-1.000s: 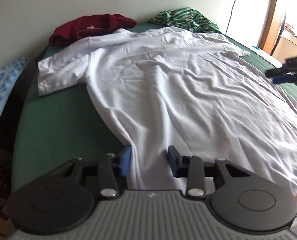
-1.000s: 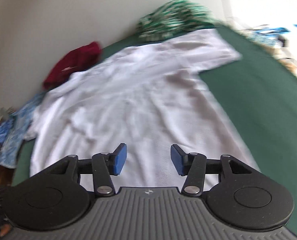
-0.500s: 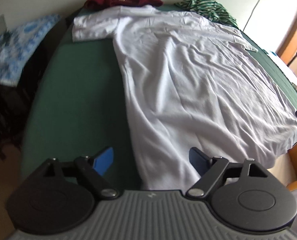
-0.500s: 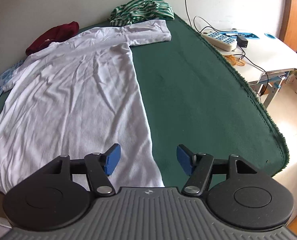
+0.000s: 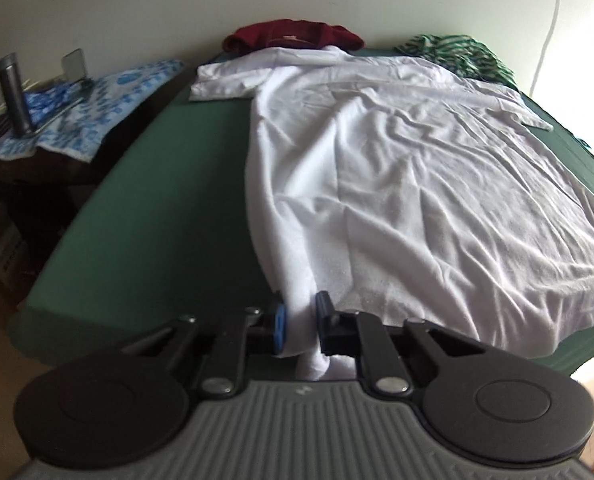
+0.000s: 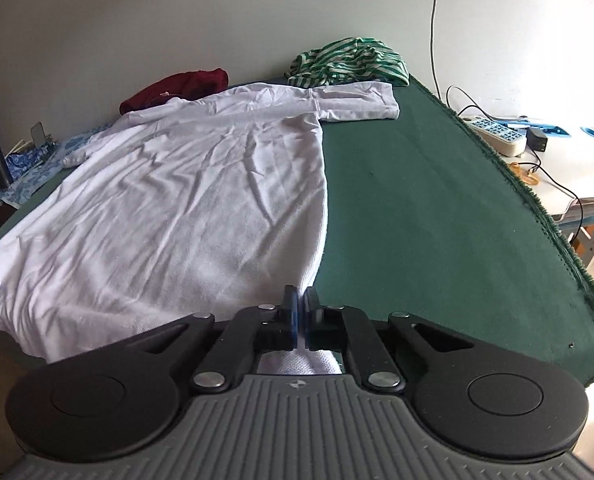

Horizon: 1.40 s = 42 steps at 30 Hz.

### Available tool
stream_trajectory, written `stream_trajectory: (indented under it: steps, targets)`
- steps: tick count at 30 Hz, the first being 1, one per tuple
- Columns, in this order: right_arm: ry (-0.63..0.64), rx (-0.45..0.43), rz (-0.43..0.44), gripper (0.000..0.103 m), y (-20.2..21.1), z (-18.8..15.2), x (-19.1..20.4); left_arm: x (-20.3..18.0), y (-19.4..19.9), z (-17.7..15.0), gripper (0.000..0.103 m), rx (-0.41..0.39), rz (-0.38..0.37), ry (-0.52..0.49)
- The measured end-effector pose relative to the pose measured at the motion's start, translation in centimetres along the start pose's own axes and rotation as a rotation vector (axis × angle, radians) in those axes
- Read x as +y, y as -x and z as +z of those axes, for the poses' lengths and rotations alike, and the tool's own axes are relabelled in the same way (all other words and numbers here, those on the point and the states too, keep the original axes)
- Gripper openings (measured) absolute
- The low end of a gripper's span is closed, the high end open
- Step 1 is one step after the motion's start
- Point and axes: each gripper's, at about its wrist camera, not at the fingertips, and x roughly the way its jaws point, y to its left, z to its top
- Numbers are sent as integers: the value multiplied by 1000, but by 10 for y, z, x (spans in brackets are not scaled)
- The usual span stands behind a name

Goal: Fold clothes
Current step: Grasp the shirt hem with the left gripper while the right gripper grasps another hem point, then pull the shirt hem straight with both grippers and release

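A white shirt (image 5: 397,184) lies spread flat on a green table (image 5: 157,216), its collar toward the far wall. The left gripper (image 5: 300,328) pinches the shirt's near left hem corner, jaws narrowed on a bunch of cloth. The right gripper (image 6: 300,320) clamps the near right corner, jaws almost touching. A red garment (image 6: 181,86) and a striped garment (image 6: 349,62) sit at the far edge.

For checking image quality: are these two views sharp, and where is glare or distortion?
Left wrist view: slightly soft, window glare at the right edge, shirt readable. Right wrist view: sharp, wall bright at the upper right, fisheye bends the table edge.
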Motion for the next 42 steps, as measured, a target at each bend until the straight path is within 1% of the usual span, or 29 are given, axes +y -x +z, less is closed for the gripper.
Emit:
stream_trajectory:
  steps: [3, 6, 8, 11, 15, 18, 23, 26, 28, 30, 32, 33, 34, 36, 37, 38, 39, 41, 42]
  targets:
    - [-25, 1, 39, 2, 12, -3, -2, 2, 10, 2, 9, -19, 14, 35]
    - [-68, -4, 103, 2, 31, -4, -4, 6, 32, 8, 9, -56, 4, 66]
    - [-68, 4, 130, 2, 42, -7, -1, 11, 48, 9, 9, -72, 2, 78]
    - [-73, 36, 156, 2, 54, -16, 2, 18, 59, 1, 9, -48, 8, 79]
    - [-90, 91, 163, 2, 57, -32, 1, 31, 51, -16, 9, 26, 37, 82]
    - [-83, 135, 165, 2, 57, -41, 2, 38, 43, -26, 9, 62, 47, 103]
    - [-52, 193, 167, 1, 59, -47, -1, 36, 40, -37, 10, 74, 48, 74]
    - [-47, 212, 163, 1, 58, -47, -3, 38, 35, -40, 10, 85, 45, 74]
    - [-42, 217, 159, 1, 57, -48, -3, 39, 29, -40, 12, 98, 49, 75]
    - [-38, 222, 156, 1, 57, -48, -2, 41, 27, -39, 18, 101, 47, 67]
    - [-35, 223, 154, 1, 60, -50, -2, 43, 28, -40, 24, 114, 22, 61]
    - [-36, 224, 154, 1, 63, -49, -4, 45, 28, -41, 30, 121, 9, 59]
    - [-36, 226, 153, 1, 66, -49, -5, 46, 28, -42, 34, 126, -1, 57]
    - [-30, 231, 144, 0, 69, -48, -9, 48, 27, -45, 53, 128, -7, 52]
    - [-26, 235, 139, 0, 69, -48, -10, 49, 27, -46, 55, 125, -10, 48]
    - [-19, 239, 135, 0, 68, -48, -11, 51, 25, -47, 62, 119, -21, 51]
    - [-8, 245, 133, 0, 65, -49, -10, 54, 21, -47, 72, 119, -23, 57]
    - [7, 267, 148, 2, 54, -50, -7, 58, 13, -45, 78, 119, -33, 63]
    - [7, 266, 151, 4, 49, -49, -6, 61, 9, -43, 83, 117, -45, 62]
